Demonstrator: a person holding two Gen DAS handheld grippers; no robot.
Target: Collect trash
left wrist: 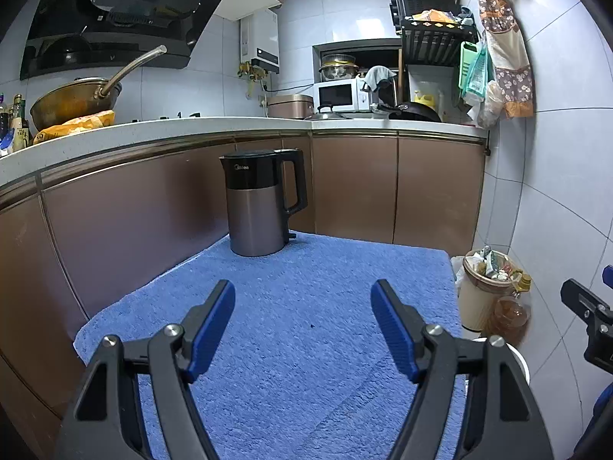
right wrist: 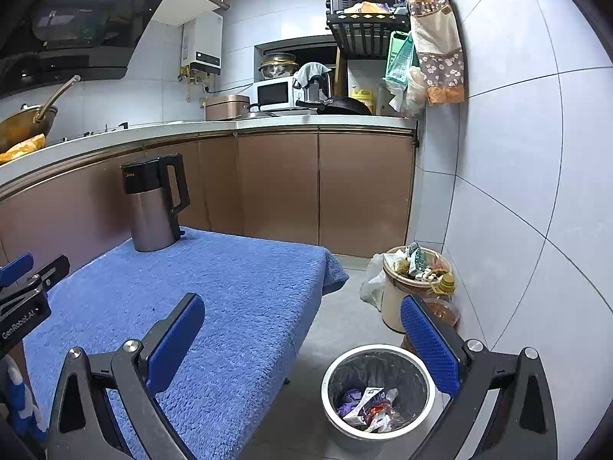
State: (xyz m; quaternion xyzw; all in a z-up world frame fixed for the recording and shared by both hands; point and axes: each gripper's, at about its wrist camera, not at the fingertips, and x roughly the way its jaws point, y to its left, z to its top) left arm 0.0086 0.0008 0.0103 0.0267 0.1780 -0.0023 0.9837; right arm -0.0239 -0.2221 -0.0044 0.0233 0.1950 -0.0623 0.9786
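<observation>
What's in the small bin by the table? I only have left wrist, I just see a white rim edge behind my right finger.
Observer: The steel bin has a black liner and holds crumpled wrappers, one purple piece among them.
Operator: Anything still on the blue towel besides the kettle?
Observer: Right wrist shows the towel bare up to its right edge, where it drapes over the table corner; only the kettle stands on it.
Operator: Right gripper holding anything?
Observer: No. The right gripper is open and holds nothing, with one finger over the towel and the other above the bin.
Operator: And the left?
Observer: The left gripper is open too, nothing between its fingers.
</observation>
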